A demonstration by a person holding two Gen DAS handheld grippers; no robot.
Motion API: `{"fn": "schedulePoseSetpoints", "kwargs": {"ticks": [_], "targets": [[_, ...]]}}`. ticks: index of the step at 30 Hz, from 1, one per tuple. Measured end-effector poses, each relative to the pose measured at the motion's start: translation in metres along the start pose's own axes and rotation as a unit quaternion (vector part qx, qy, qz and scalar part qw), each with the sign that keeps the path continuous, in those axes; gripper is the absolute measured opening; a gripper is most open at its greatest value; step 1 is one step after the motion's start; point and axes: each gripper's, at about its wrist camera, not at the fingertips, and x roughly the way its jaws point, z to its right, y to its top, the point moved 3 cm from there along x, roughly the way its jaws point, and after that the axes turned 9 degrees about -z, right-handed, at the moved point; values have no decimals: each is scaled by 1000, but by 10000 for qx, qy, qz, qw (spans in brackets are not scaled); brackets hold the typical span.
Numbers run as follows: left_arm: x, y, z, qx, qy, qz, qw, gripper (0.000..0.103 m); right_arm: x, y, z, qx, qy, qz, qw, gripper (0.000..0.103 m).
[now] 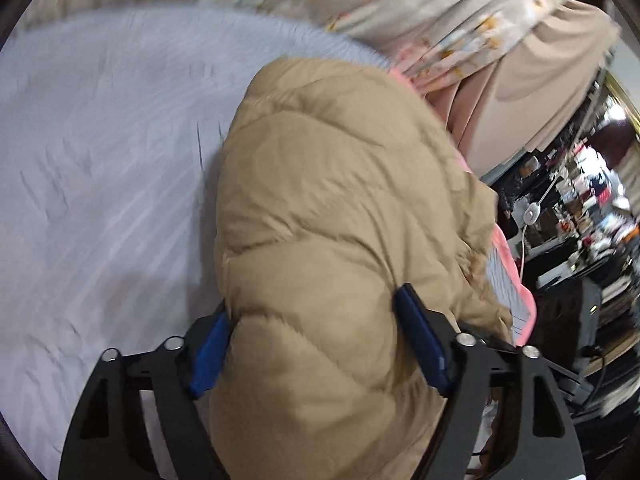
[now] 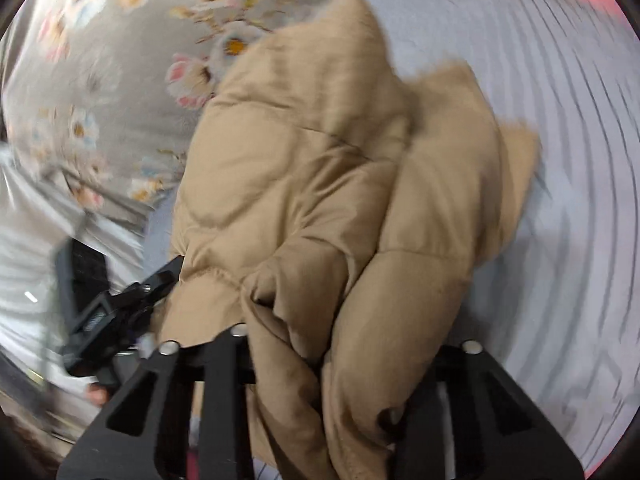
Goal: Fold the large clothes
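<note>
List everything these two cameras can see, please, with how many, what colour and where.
puffer jacket: one, tan, bunched on the bed, held at both ends.
bed sheet: one, pale lilac-grey with faint stripes, under the jacket.
floral quilt: one, grey-beige with white and orange flowers, heaped at the bed's far edge.
pink trim: one strip, along the bed's edge beside the jacket.
cluttered shelves: blurred, dark, beyond the bed in the left wrist view.
white cord with switch: one, hanging near the shelves.
left hand-held gripper: black with blue pads, clamped around the jacket.
right hand-held gripper: black, jacket bunched between its fingers.
</note>
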Motion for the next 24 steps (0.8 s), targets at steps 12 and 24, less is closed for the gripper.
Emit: {"fn": "schedulePoseSetpoints", "kwargs": {"ticks": [12,24], "targets": [[-66,63,-154,227,2959,1326,9457,67,202,82,-140,-942,111,-471,9944,45],[-102,36,-155,-476,3561,1006,9278,68,144,36,-194,-2035,-1623,258,9652,25]]}}
